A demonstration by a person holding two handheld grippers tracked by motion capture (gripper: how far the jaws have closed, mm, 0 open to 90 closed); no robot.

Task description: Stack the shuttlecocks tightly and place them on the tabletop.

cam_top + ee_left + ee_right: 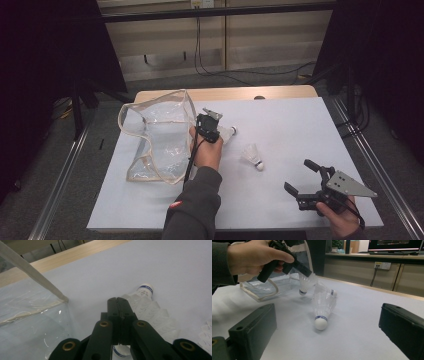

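Observation:
My left gripper (216,131) (117,299) is shut on the feather skirt of a white shuttlecock (305,283), which hangs cork down just above the table. It sits beside the open mouth of a clear plastic bag (155,135) (30,322). A second shuttlecock (150,307) (228,132) lies on its side just past the jaws. A third shuttlecock (251,155) (322,303) lies nearer the table's middle, cork toward my right gripper (301,177) (328,340). That gripper stands open near the front right corner with nothing between its jaws.
The white table sheet (290,125) covers a wooden table whose far edge (225,93) shows. Metal frame rails (370,165) run along both sides. Dark curtains and cables stand beyond the far end.

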